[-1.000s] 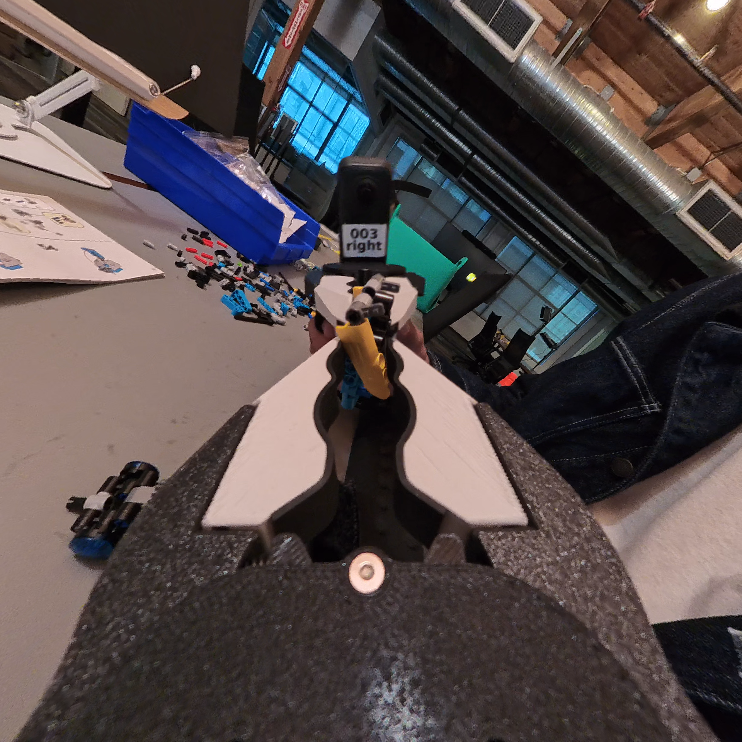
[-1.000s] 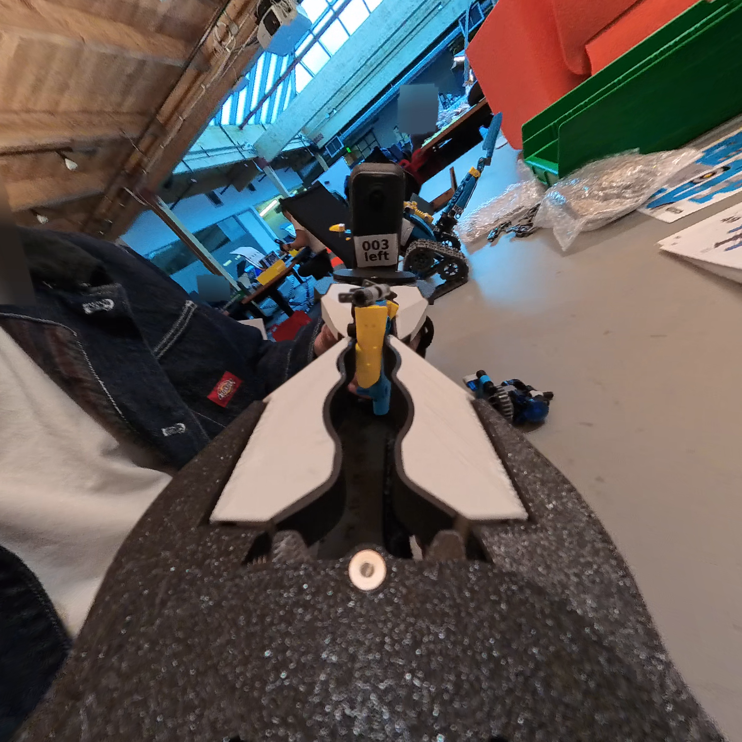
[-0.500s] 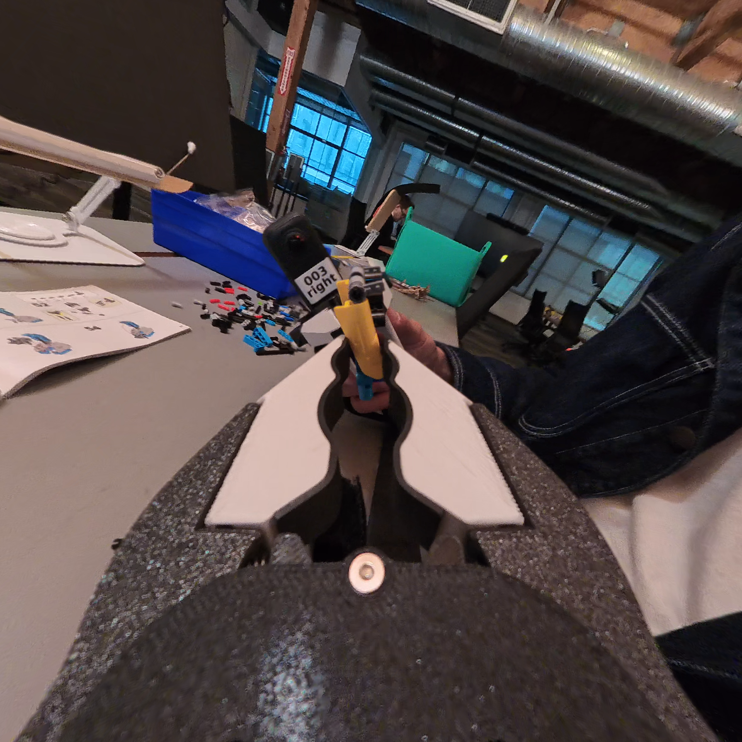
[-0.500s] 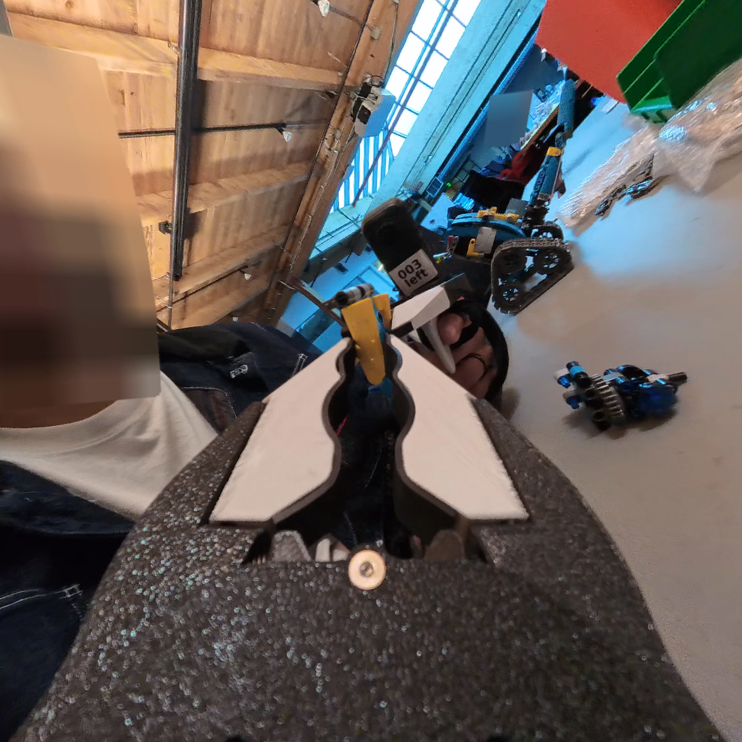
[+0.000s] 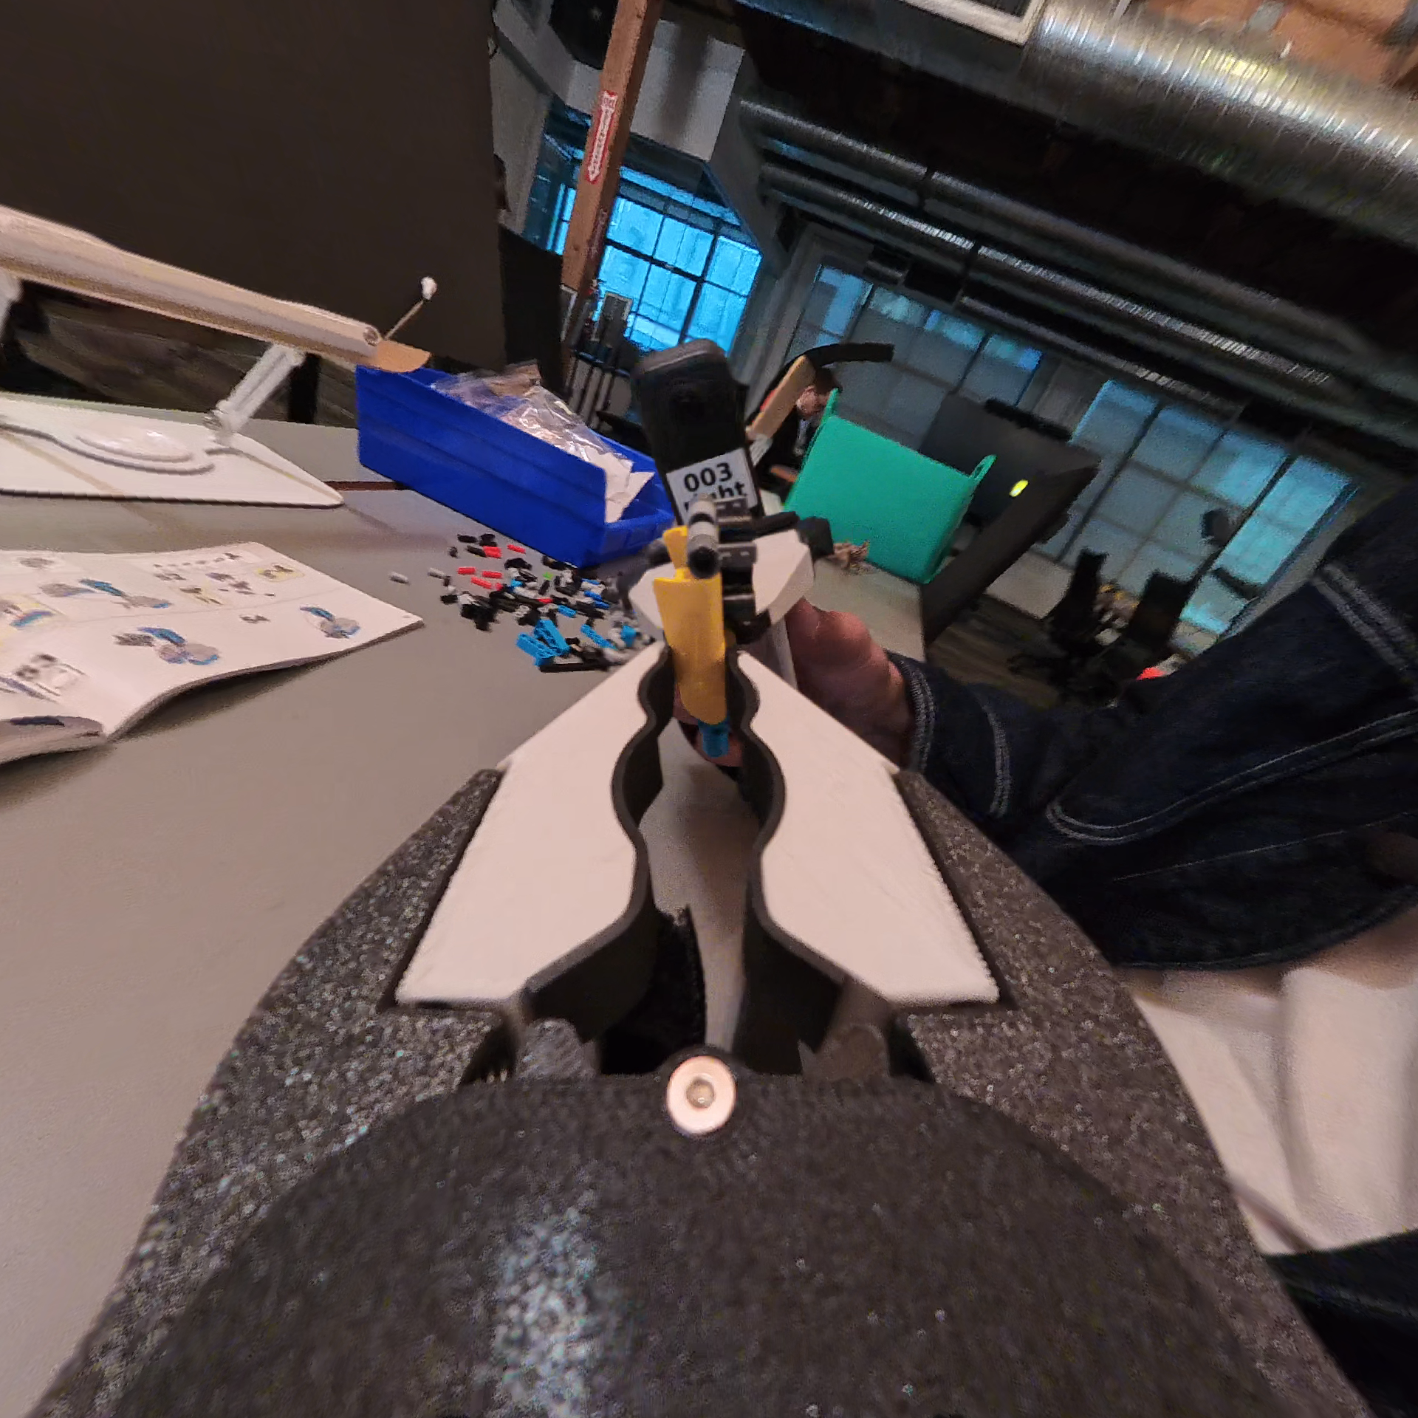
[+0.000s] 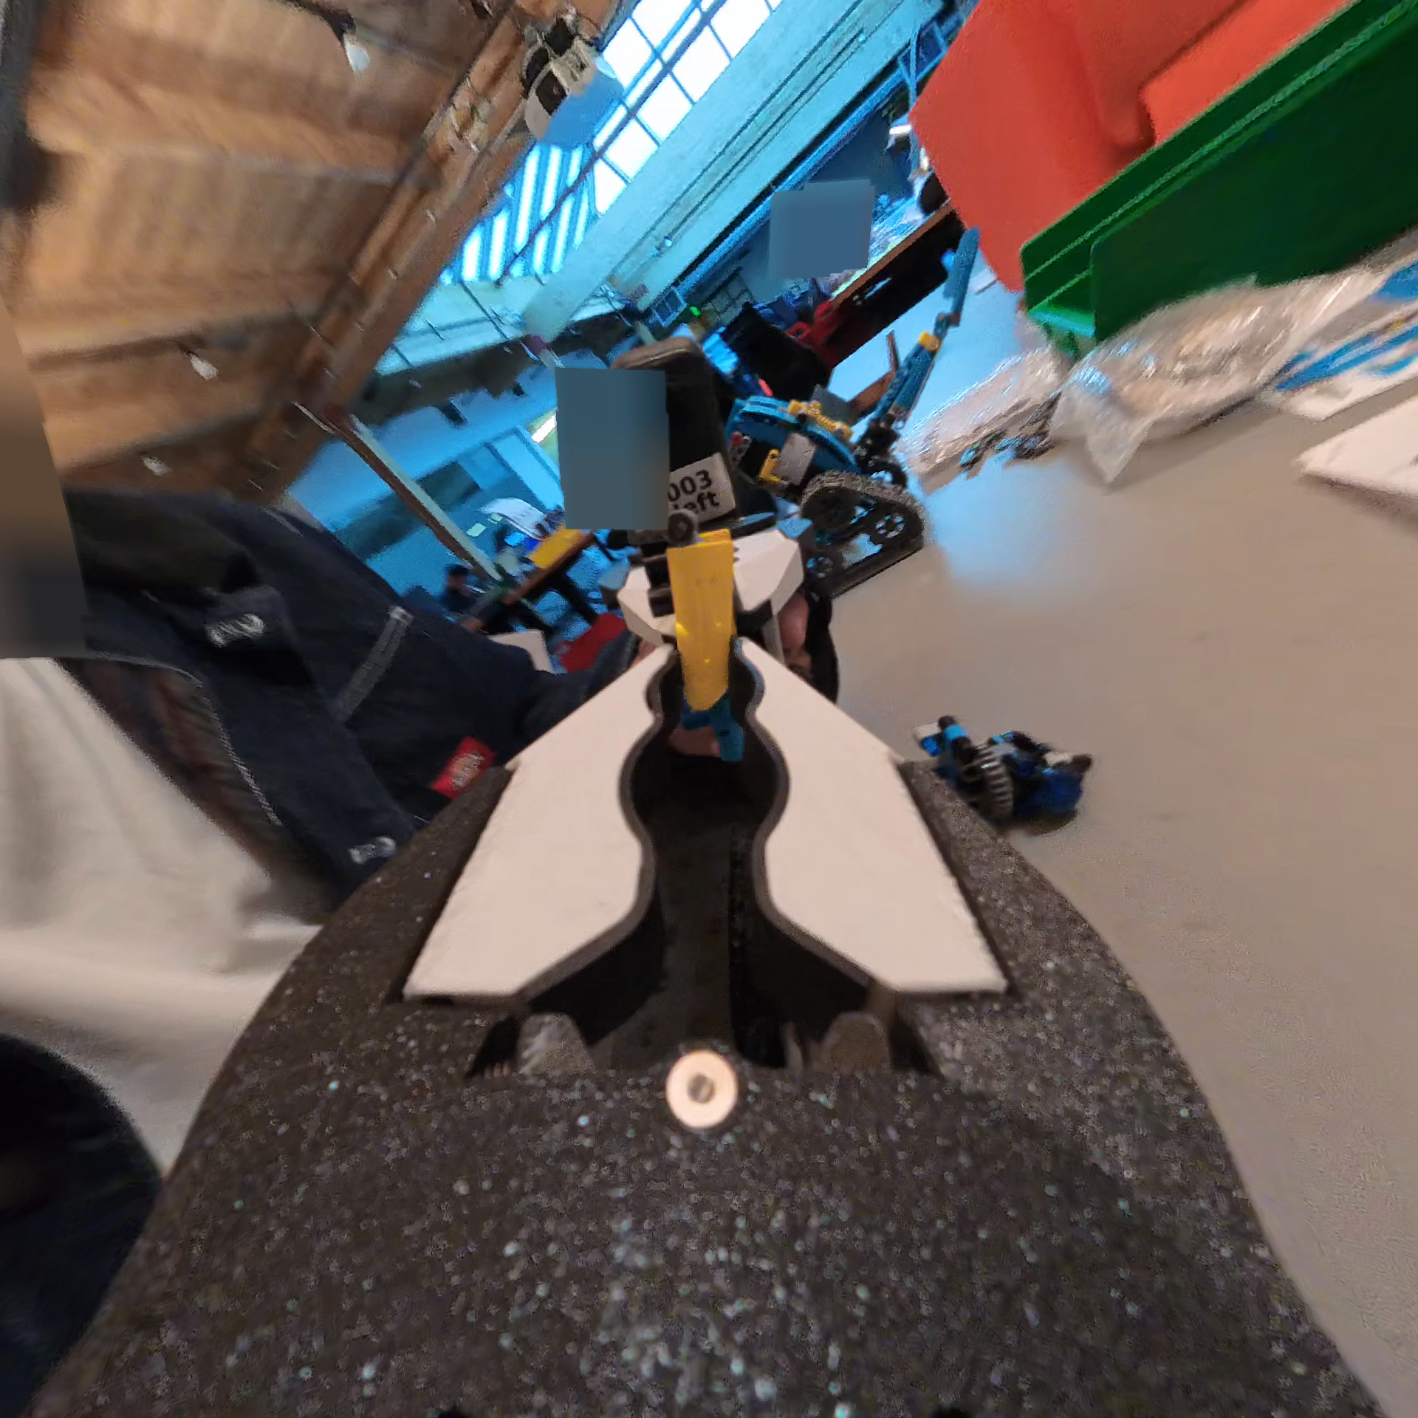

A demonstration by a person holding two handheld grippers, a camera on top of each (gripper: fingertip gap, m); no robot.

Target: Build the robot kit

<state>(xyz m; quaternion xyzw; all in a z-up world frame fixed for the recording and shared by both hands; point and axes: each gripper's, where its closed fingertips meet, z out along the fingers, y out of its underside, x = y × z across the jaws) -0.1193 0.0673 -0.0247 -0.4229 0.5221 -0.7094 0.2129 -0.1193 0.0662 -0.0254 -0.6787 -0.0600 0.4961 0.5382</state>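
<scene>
Yellow ridged plastic piece (image 5: 694,641), both hand-held grippers clamping

Grey table (image 5: 230,844) under blue-lit gridded windows (image 5: 660,268). Silver ventilation duct (image 5: 1228,138) ran overhead. Wooden plank ceiling (image 6: 192,192) and skylight (image 6: 660,69) in right wrist view. Dark partition wall (image 5: 230,153) stood behind.

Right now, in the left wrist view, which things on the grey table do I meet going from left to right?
Open paper instruction booklet → blue plastic bin holding clear bags → scattered small black, blue and red building pieces → yellow and blue toy part gripped by both grippers.
</scene>
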